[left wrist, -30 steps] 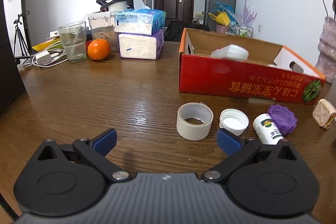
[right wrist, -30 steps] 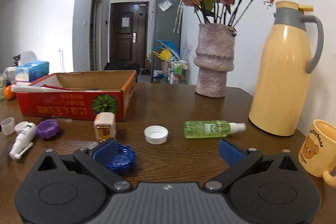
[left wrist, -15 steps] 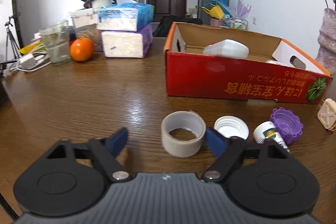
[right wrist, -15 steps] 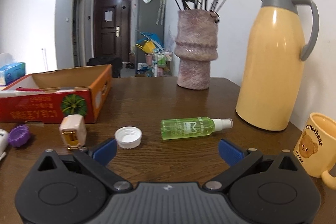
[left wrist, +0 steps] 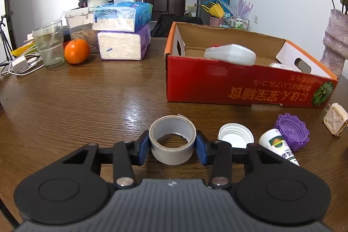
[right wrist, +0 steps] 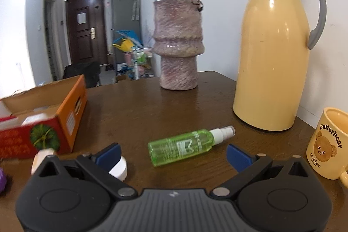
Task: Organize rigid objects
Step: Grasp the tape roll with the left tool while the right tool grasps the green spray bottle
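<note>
A grey tape roll (left wrist: 173, 153) stands on the wooden table between the blue pads of my left gripper (left wrist: 172, 146). The jaws are closing and both pads touch the roll's sides. Right of it lie a white cap (left wrist: 236, 138), a small white bottle (left wrist: 278, 147) and a purple cap (left wrist: 292, 134). Behind them is the red cardboard box (left wrist: 250, 84), with a white container inside. My right gripper (right wrist: 173, 153) is open; a green spray bottle (right wrist: 182, 147) lies on its side just ahead, between its fingers. Another white cap (right wrist: 119, 168) sits by its left finger.
A cream block (left wrist: 336, 121) lies at the box's right corner. Tissue packs (left wrist: 124, 40), an orange (left wrist: 76, 54) and a glass (left wrist: 49, 44) stand at the back left. A yellow thermos (right wrist: 274, 58), a vase (right wrist: 178, 44) and a bear mug (right wrist: 328, 145) crowd the right side.
The left jaws have come in from wide open onto the tape roll. The right gripper has swung right, bringing the green spray bottle between its fingers; the blue cap has left view.
</note>
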`<action>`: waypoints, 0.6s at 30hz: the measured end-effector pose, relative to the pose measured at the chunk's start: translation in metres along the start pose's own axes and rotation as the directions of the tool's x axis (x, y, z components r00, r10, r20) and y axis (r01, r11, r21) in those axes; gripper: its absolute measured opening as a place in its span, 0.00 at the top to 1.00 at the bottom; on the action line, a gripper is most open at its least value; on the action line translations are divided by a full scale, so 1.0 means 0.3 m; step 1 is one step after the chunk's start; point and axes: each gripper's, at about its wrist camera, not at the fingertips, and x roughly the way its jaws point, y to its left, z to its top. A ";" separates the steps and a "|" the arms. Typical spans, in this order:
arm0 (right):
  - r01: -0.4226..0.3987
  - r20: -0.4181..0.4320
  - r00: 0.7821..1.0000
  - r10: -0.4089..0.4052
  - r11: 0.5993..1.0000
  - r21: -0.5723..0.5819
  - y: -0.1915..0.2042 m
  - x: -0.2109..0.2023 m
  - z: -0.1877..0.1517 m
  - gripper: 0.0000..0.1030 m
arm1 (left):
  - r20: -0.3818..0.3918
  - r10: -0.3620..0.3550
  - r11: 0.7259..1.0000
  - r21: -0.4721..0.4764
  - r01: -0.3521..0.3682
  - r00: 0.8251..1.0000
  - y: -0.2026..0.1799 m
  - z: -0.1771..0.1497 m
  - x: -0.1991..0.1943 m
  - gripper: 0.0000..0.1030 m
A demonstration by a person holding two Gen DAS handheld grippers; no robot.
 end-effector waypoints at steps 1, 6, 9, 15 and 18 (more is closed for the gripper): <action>0.018 0.000 1.000 -0.018 1.000 0.024 0.002 0.013 0.013 0.00 | 0.008 -0.001 1.000 -0.004 0.001 1.000 0.004 0.003 -0.007 0.57; 0.084 -0.047 0.996 -0.080 0.993 0.087 0.005 0.090 0.053 0.00 | 0.043 0.004 1.000 -0.023 -0.003 0.999 0.030 0.023 -0.036 0.57; 0.117 -0.082 0.991 -0.108 0.986 0.118 -0.003 0.138 0.065 0.00 | 0.049 0.015 0.999 -0.038 -0.013 0.999 0.045 0.034 -0.041 0.57; 0.180 -0.125 0.979 -0.158 0.966 0.187 -0.001 0.234 0.076 0.02 | 0.065 0.020 0.998 -0.054 -0.016 0.998 0.066 0.044 -0.056 0.57; 0.215 -0.148 0.971 -0.187 0.955 0.204 0.002 0.282 0.085 0.10 | 0.069 0.022 0.998 -0.056 -0.018 0.997 0.067 0.046 -0.059 0.57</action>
